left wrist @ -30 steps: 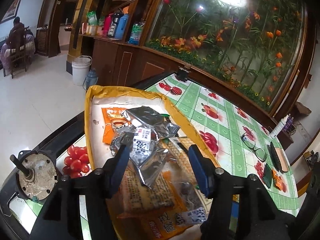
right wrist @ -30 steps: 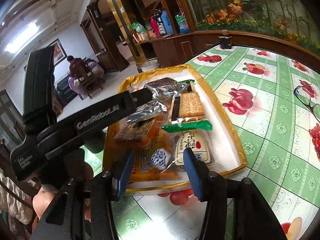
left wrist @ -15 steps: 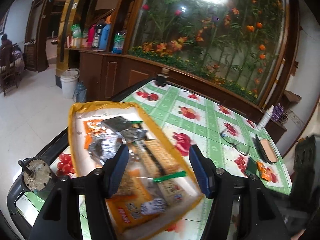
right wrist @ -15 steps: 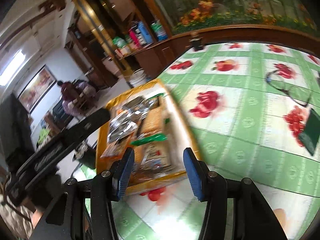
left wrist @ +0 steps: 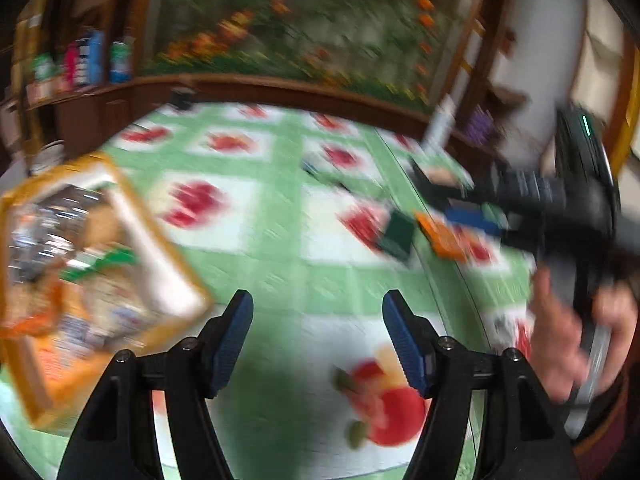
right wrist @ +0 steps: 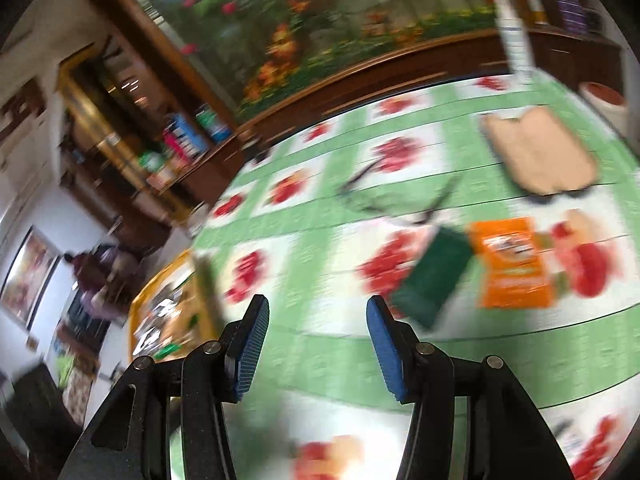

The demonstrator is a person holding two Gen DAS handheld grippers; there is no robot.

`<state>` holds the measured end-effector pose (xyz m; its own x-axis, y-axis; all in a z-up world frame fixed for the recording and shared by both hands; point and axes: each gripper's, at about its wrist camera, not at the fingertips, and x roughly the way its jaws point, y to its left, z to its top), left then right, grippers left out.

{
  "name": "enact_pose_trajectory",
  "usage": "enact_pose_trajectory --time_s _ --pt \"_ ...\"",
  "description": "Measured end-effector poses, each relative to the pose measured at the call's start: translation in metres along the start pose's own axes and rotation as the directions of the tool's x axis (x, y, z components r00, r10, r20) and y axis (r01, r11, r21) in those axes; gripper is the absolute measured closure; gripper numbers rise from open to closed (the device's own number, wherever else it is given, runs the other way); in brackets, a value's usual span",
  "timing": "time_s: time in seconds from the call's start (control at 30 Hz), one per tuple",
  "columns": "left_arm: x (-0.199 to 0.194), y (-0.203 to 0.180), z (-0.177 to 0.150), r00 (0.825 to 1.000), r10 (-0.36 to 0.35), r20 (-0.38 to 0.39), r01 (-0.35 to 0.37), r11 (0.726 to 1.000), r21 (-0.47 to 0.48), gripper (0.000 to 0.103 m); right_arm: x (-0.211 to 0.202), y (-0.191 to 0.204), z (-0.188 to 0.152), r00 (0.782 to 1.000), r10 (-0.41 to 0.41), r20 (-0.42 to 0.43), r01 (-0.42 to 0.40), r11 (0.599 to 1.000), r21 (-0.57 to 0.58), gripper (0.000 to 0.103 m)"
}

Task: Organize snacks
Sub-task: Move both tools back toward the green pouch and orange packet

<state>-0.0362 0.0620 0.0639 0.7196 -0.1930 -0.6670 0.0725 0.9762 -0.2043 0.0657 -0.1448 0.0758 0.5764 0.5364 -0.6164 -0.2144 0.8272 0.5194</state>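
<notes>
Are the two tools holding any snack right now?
No. The left tool and right tool both have only tablecloth between their fingers; the left's jaws are opening.

A large mural of orange and red flowers [left wrist: 304,28] fills the far wall above a dark wooden ledge [right wrist: 400,68]. To its left, wooden shelving [right wrist: 132,148] holds blurred bottles, and a framed picture [right wrist: 28,276] hangs on a white wall. The counter [left wrist: 280,216] wears a green-and-white checked cloth printed with red fruit.

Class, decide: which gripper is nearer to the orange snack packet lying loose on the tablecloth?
Right. The right gripper faces the orange snack packet just ahead; the left gripper, jaws opening and empty, sits farther back, nearer the tray.
</notes>
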Motion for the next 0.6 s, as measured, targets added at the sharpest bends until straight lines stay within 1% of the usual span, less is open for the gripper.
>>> enact_pose_trajectory --time_s 0.03,0.1,0.13,0.17,0.23,0.27,0.33,0.43,0.47,0.5,0.6 --pt "0.010 -0.012 -0.006 1.000 -0.003 -0.024 0.004 1.000 0.031 0.037 -0.005 -0.013 0.004 0.999 -0.033 0.009 0.033 0.999 0.017 0.048" --pt "0.020 -0.023 -0.014 0.998 -0.014 -0.058 0.018 0.998 0.056 0.037 -0.009 -0.037 0.013 0.994 -0.108 0.017 0.107 0.993 0.055 0.048" --pt "0.025 -0.027 -0.016 0.997 -0.024 -0.075 0.028 0.998 0.063 0.037 -0.009 -0.052 0.019 0.988 -0.152 0.003 0.152 0.986 0.070 0.042" --pt "0.028 -0.029 -0.017 0.996 -0.029 -0.085 0.035 0.997 0.068 0.037 -0.006 -0.061 0.023 0.983 -0.184 -0.020 0.185 0.980 0.071 0.040" --pt "0.030 -0.031 -0.018 0.996 -0.030 -0.085 0.036 0.997 0.071 0.037 0.001 -0.084 0.029 0.965 -0.254 -0.066 0.258 0.964 0.068 0.039" --pt "0.030 -0.030 -0.017 0.996 -0.031 -0.081 0.037 0.997 0.068 0.037 0.005 -0.091 0.030 0.957 -0.276 -0.085 0.282 0.957 0.063 0.039" --pt "0.030 -0.025 -0.014 0.997 -0.033 -0.076 0.037 0.998 0.054 0.037 0.013 -0.102 0.030 0.948 -0.294 -0.121 0.303 0.951 0.057 0.039" --pt "0.029 -0.017 -0.012 0.996 -0.037 -0.077 0.040 0.999 0.033 0.037 0.024 -0.104 0.032 0.942 -0.303 -0.146 0.312 0.949 0.039 0.039" --pt "0.029 -0.015 -0.012 0.996 -0.040 -0.080 0.042 0.999 0.026 0.037 0.029 -0.101 0.031 0.935 -0.320 -0.153 0.326 0.945 0.016 0.038" --pt "0.030 -0.013 -0.012 0.996 -0.042 -0.082 0.044 0.999 0.022 0.037 0.035 -0.098 0.030 0.923 -0.349 -0.159 0.352 0.936 -0.011 0.037" --pt "0.030 -0.010 -0.012 0.996 -0.043 -0.081 0.044 0.999 0.015 0.037 0.045 -0.090 0.029 0.915 -0.377 -0.142 0.372 0.926 -0.061 0.033"
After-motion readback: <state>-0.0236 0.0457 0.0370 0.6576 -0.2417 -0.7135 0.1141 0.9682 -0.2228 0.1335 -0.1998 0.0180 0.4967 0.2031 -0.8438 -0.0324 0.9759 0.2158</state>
